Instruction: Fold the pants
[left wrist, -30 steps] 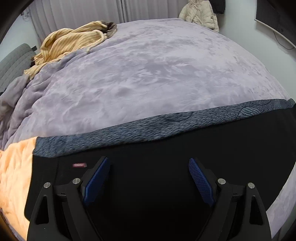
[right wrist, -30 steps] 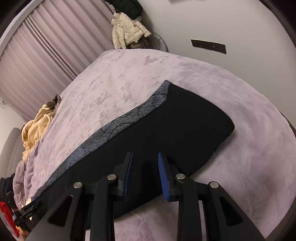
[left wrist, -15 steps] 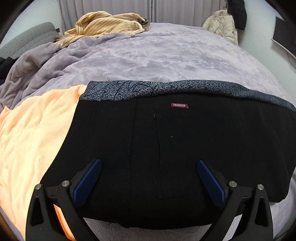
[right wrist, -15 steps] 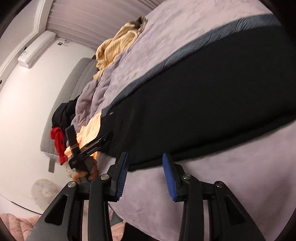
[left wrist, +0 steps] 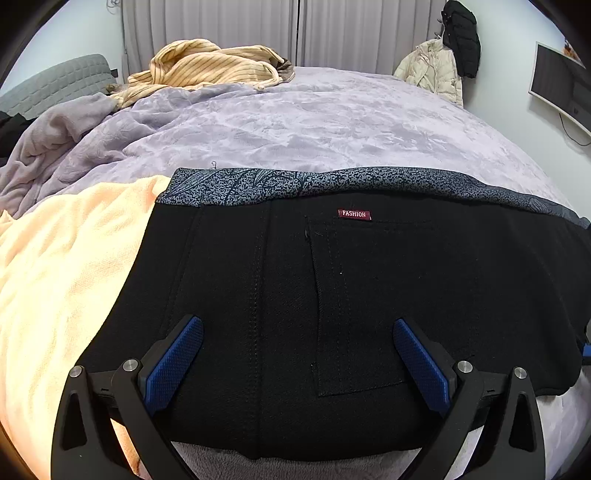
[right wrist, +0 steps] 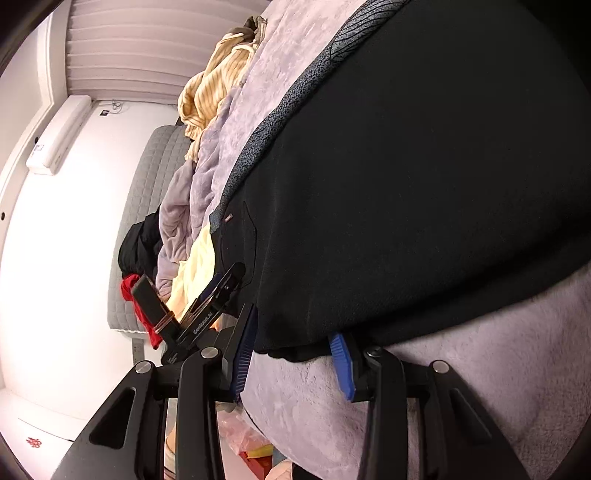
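A bed is covered by a lilac plush blanket point(left wrist: 314, 125), and closed pale curtains point(left wrist: 229, 22) are seen along the far wall, with a grey quilted headboard point(left wrist: 55, 83) at the far left. A yellow striped garment point(left wrist: 210, 66) is heaped at the far side of the bed, a cream padded jacket point(left wrist: 436, 68) and a black coat point(left wrist: 461, 37) are hung at the far right, and a wall screen point(left wrist: 561, 88) is mounted on the right wall. A peach blanket point(left wrist: 62, 258) is spread at the near left. The black pants point(left wrist: 369, 295) are laid flat across the near edge of the bed, their patterned grey waistband point(left wrist: 295, 182) on the far side, partly over the peach blanket. The left gripper point(left wrist: 297, 354) is held with its fingers wide apart above the pants. The right gripper point(right wrist: 291, 354) is likewise spread, its fingers set at the near hem of the pants point(right wrist: 424, 184).
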`<state>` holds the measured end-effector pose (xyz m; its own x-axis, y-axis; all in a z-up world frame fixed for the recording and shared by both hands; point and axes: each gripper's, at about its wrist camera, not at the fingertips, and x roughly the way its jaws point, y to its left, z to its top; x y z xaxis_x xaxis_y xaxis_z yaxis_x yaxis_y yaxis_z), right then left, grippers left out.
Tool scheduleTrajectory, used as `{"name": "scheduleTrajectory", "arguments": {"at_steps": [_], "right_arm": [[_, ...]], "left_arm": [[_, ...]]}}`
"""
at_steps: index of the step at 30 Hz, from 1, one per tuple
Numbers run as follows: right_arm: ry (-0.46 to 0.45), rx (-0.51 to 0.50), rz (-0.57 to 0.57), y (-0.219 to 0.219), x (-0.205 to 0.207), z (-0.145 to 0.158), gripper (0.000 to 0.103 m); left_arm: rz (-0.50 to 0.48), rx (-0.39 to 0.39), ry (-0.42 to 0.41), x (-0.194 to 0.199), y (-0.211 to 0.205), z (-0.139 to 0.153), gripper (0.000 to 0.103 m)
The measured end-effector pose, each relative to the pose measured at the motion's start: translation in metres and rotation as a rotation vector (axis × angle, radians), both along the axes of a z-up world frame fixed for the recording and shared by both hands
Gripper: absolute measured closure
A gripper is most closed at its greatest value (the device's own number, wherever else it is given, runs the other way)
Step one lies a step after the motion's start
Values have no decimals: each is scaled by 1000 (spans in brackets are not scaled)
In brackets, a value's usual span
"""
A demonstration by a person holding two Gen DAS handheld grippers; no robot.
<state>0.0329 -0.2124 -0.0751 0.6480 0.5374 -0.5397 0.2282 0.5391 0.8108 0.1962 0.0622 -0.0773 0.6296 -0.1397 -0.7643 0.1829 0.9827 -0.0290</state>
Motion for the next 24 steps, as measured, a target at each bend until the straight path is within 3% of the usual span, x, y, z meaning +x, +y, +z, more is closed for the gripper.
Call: {"name": "scheduleTrajectory", "arguments": {"at_steps": [1,2,3,6,8,10,13,15,16,18,20,24], "right_arm": [[7,-20,-15,-1,1,4,84],[6,-49,-19,-1,2,11,89],[-28,-5,130,0,4,21,91],[-50,-177,162,11,-3,44,93],[10,-269,159,15,-7,30,94],[14,-239,141,11,-16,12,94],[-8,-156,139,-2,-30,15,94],[12,-192,140,-15,-42,24,90],[9,-220,127,-22,-47,30,88],[-23,-245,70,-41,-57,41,72],[-45,-208,5,-62,-60,48,65],[-36,-86,-94,-95,-48,35,68]], "left_arm": [[0,0,-1,0,0,0,0],[0,1,-2,0,0,1,0],[0,0,-3,-1,1,0,0],[-2,-5,-8,-2,2,0,0],[-2,4,-16,-4,1,-1,0],[0,25,-23,-6,0,0,0],[31,85,-7,-11,-7,10,0],[20,67,7,-18,-14,23,0],[-1,29,9,-23,-18,30,0],[-73,-47,-3,-33,-38,45,0],[-152,-68,-3,-38,-67,55,0],[-271,-48,33,-40,-129,50,0]]}}
